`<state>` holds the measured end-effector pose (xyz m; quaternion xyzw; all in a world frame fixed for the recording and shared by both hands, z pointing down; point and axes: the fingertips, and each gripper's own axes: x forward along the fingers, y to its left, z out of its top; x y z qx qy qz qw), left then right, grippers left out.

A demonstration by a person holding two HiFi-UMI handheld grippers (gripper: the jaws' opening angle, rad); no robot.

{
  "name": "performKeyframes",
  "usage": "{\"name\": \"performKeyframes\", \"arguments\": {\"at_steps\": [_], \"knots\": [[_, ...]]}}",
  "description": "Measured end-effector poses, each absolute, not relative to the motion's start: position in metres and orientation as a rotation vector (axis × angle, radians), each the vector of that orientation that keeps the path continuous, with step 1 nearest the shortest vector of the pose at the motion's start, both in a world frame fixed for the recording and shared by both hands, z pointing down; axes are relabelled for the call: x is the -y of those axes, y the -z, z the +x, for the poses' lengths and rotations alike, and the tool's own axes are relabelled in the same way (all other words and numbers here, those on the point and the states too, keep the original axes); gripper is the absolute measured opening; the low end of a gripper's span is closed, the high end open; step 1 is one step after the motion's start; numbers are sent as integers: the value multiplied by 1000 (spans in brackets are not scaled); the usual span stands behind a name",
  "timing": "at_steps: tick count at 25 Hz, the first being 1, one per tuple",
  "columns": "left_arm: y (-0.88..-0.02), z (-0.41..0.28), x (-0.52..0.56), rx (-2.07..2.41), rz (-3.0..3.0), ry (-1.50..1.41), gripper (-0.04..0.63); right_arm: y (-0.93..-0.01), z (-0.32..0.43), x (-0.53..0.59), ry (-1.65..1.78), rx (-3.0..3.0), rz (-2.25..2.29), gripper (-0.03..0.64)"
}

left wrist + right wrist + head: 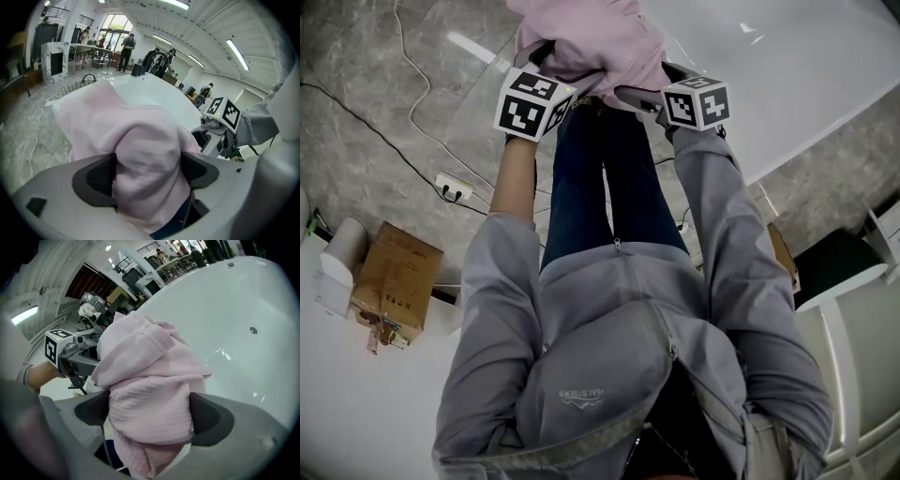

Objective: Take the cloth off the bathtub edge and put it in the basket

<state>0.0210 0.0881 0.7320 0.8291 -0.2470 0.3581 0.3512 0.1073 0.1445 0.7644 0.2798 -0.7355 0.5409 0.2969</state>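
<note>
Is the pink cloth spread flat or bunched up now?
Bunched up: the cloth sits as a crumpled heap with deep folds against the bathtub, not flat.

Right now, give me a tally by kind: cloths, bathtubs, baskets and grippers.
Pink cloth: 1
Bathtub: 1
Wire basket: 1
Grippers: 2, the left gripper and the right gripper
Total: 5
</note>
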Motion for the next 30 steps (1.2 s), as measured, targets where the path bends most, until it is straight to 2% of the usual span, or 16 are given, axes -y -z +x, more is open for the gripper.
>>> {"name": "performKeyframes", "arguments": {"at_steps": [6, 8, 12, 15, 17, 20, 22, 30], "knots": [[-733, 26, -92, 588, 2130, -900, 408, -761, 93, -141, -1474, 1982, 762, 508], [-731, 28, -92, 577, 2113, -886, 407, -756, 89, -138, -1437, 2003, 759, 484], [-728, 31, -93, 560, 2070, -861, 405, -745, 83, -132, -1328, 2047, 753, 409], [-723, 35, -100, 522, 2040, -848, 402, -734, 80, -130, -1192, 2080, 740, 308], [-718, 36, -105, 499, 2023, -842, 362, -726, 78, -130, -1125, 2090, 738, 262], [-706, 38, -109, 466, 2046, -848, 212, -712, 75, -125, -1122, 2109, 773, 194], [-698, 39, -111, 458, 2066, -852, 165, -703, 72, -124, -1128, 2115, 790, 156], [-659, 39, -111, 478, 2107, -830, 130, -661, 68, -125, -1095, 2137, 827, 118]]}}
